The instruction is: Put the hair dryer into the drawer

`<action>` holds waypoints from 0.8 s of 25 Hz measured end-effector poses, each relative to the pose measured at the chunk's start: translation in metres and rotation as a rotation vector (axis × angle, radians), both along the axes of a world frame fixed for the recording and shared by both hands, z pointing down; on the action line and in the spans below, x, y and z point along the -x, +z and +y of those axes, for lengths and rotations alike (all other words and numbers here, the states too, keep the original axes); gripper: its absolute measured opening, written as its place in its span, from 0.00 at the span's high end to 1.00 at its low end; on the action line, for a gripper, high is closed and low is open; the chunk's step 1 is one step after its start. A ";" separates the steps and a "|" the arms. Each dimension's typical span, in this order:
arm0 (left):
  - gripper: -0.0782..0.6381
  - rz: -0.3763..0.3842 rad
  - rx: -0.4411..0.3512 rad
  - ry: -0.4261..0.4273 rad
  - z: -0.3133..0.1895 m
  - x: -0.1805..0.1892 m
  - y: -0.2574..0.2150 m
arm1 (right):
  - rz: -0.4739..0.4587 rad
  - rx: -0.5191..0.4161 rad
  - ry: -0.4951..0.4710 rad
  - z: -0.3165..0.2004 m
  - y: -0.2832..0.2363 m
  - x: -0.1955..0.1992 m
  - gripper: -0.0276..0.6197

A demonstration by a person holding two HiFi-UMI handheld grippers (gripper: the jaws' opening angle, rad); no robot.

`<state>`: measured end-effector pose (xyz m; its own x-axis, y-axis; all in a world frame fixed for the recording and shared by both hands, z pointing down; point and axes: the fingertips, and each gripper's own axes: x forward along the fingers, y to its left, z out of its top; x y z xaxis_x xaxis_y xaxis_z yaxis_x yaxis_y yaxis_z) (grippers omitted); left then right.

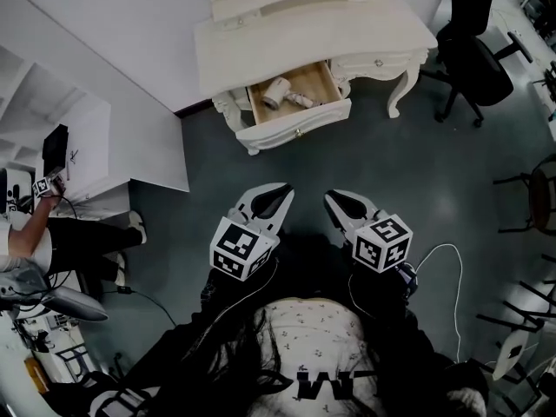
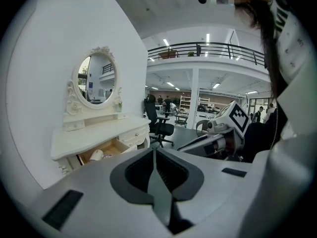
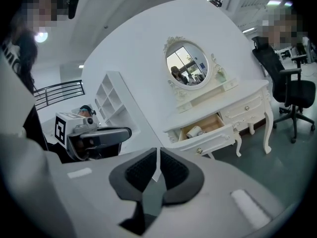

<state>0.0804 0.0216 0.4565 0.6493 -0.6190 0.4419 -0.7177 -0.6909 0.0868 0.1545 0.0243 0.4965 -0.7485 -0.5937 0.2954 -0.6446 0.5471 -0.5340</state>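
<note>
The white hair dryer (image 1: 283, 94) lies inside the open wooden-bottomed drawer (image 1: 295, 122) of the white dressing table (image 1: 261, 37). Both grippers hang over the dark floor, well short of the drawer. My left gripper (image 1: 283, 191) is shut and empty, and my right gripper (image 1: 331, 198) beside it is also shut and empty. In the left gripper view the shut left gripper (image 2: 155, 151) points toward the table, with the hair dryer (image 2: 96, 155) showing in the drawer. From the right gripper (image 3: 158, 151) the hair dryer (image 3: 194, 131) shows in the drawer (image 3: 210, 135).
A black office chair (image 1: 473, 59) stands right of the dressing table. A white shelf unit (image 1: 61, 137) and a seated person (image 1: 61, 237) are at the left. More chairs (image 1: 530, 198) and a white cable (image 1: 447, 263) lie to the right. An oval mirror (image 3: 187, 63) tops the table.
</note>
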 end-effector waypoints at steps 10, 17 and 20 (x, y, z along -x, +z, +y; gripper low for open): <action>0.89 0.022 -0.018 0.031 0.029 0.027 -0.008 | -0.004 -0.020 -0.021 0.019 -0.008 0.044 0.91; 0.89 0.052 -0.020 0.024 0.059 0.075 -0.011 | 0.013 -0.027 -0.027 0.051 -0.017 0.091 0.91; 0.89 0.062 -0.018 0.024 0.071 0.094 -0.011 | 0.025 -0.023 -0.026 0.067 -0.018 0.109 0.91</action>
<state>-0.0139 0.0927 0.4453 0.6896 -0.6107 0.3892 -0.6948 -0.7095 0.1177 0.0451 0.0910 0.4785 -0.7563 -0.5811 0.3004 -0.6430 0.5757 -0.5051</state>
